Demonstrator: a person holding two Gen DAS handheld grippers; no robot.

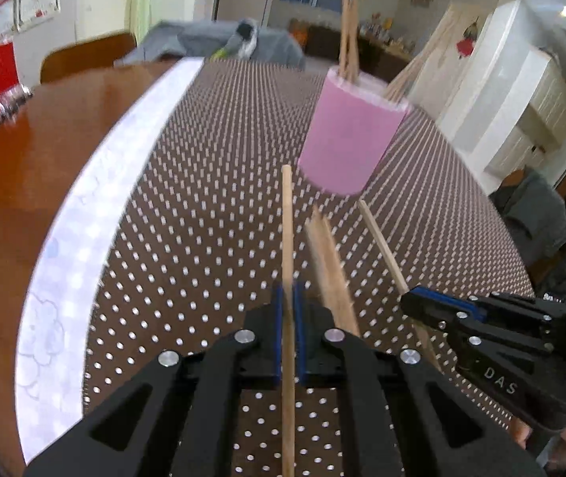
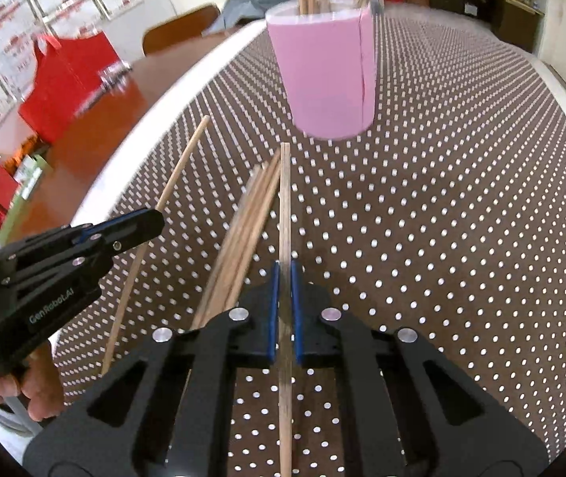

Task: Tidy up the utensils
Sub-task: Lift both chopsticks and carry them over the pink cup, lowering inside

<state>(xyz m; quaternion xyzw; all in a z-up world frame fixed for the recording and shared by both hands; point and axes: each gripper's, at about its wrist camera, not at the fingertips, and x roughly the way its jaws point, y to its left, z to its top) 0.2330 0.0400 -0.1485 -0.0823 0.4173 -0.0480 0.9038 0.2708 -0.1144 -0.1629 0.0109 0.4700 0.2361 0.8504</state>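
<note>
Each gripper is clamped on one wooden chopstick — left gripper (image 1: 289, 318), right gripper (image 2: 284, 302) — short of the pink holder (image 2: 328, 71), and either long stick could pivot, missing its rim.

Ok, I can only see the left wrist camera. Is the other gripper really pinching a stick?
Observer: Yes. The right wrist view shows the right gripper with its fingers shut on one thin wooden chopstick.
Operator: How many sticks are lying beside it?
Observer: A loose bundle of wooden chopsticks lies just left of it, perhaps four. Blur stops an exact count.
Operator: Anything funny on the cup?
Observer: The pink cylindrical cup has a dark seam line down its right side.
</note>
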